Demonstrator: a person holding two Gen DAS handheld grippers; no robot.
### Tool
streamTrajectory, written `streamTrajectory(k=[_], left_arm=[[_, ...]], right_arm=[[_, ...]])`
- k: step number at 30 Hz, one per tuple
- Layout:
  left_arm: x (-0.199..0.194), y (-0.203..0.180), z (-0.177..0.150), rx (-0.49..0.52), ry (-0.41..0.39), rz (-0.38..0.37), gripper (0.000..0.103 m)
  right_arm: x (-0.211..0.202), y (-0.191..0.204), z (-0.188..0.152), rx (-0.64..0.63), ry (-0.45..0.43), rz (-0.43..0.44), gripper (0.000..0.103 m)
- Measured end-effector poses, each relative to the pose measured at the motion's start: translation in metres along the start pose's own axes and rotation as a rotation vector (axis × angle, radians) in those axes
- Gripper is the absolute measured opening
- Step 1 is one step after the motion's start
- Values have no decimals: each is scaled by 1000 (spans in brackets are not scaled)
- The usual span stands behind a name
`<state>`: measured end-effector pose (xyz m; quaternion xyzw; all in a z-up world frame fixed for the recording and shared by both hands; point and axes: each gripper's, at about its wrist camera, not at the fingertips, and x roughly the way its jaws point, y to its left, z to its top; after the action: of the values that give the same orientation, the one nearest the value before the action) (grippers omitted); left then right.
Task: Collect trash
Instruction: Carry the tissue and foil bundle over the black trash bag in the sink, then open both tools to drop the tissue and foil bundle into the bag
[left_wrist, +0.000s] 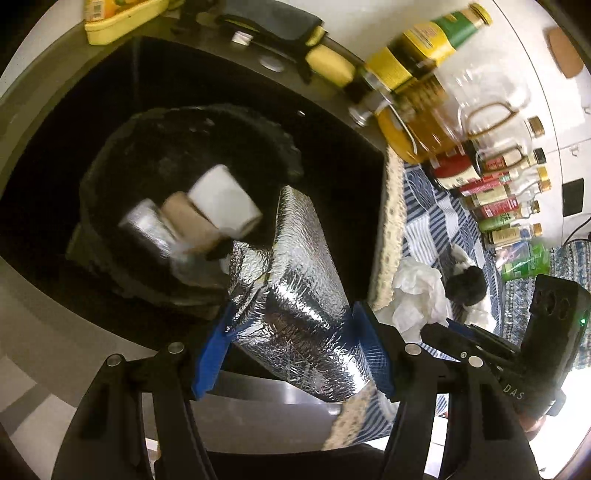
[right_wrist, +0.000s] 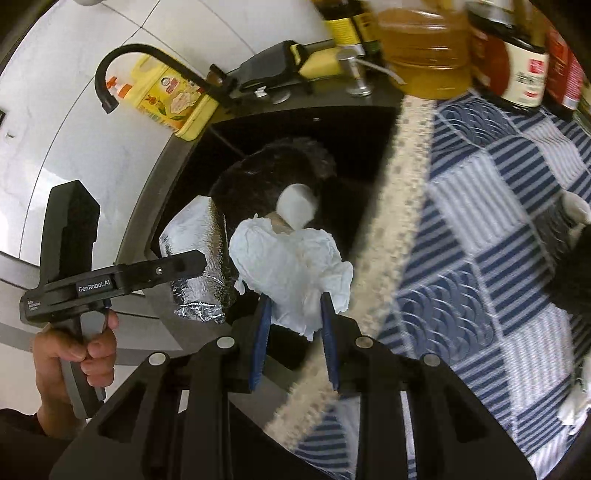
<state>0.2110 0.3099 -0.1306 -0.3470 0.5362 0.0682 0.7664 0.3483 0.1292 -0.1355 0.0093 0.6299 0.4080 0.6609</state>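
Observation:
My left gripper (left_wrist: 291, 321) is shut on a silver foil package (left_wrist: 303, 280) and holds it tilted over a black-lined trash bin (left_wrist: 122, 155) standing in the dark sink. Inside the bin lie a white cup (left_wrist: 221, 199), a brown cardboard tube (left_wrist: 188, 221) and a silver piece (left_wrist: 147, 225). My right gripper (right_wrist: 295, 306) is shut on a crumpled white tissue (right_wrist: 291, 258), above the bin's near edge (right_wrist: 240, 173). In the right wrist view, a hand holds the left gripper (right_wrist: 201, 273) and foil package (right_wrist: 207, 243) just left of the tissue.
A black faucet (right_wrist: 122, 62) and a yellow soap bottle (right_wrist: 170, 99) stand behind the sink. Oil bottles (left_wrist: 424, 48) and several sauce bottles (left_wrist: 498, 199) line the counter. On the blue striped cloth (right_wrist: 480, 221) lie more white tissue and a black lump (left_wrist: 465, 280).

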Motion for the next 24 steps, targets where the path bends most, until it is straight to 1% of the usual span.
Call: streamTrajectory(k=[8,16,24], left_arm=[[-23,36,28,5,-22,3,63],[-34,59,58,4,-36,1,63],[-25,77,85,-26,-22,-10,63]], right_arm=[[31,38,19,-9,-5,3,28],[53,49,55,-13,-17,-3,29],[76,57,85,-19,11,-28,29]])
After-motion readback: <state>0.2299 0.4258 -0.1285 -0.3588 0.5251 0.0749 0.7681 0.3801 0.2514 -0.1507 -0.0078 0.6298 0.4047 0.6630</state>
